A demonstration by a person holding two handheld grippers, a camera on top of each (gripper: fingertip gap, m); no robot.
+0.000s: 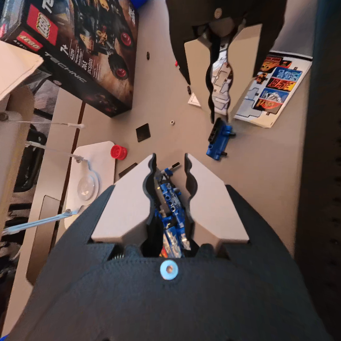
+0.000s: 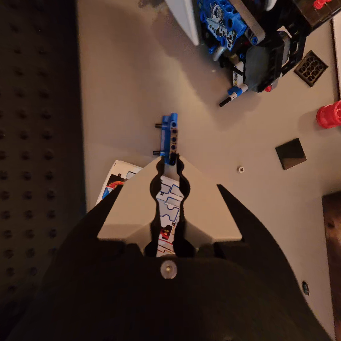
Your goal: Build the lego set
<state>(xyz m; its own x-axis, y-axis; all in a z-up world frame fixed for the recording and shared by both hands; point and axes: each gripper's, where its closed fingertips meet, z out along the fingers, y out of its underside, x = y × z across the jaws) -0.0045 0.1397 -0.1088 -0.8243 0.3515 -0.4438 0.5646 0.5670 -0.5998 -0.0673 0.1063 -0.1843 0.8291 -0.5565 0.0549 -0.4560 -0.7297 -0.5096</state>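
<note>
- The left gripper, with grey pads on a dark printed body, has its fingers spread around the partly built blue, grey and black brick vehicle; a gap shows on the right side, and whether the left pad touches the model cannot be told.
- The right gripper is clenched at its tips on the near end of a blue perforated brick beam with short black pins, which sits low over the beige tabletop.
- From the right wrist view, the vehicle sits well apart from the beam, towards the upper right.
- A colourful sticker sheet lies on the table under the right gripper.
- A red plastic wheel hub, a flat black square tile and a small pale grey bush lie loose between the two grippers.
- The printed cardboard set box rests on the table at the upper left of the left wrist view.
</note>
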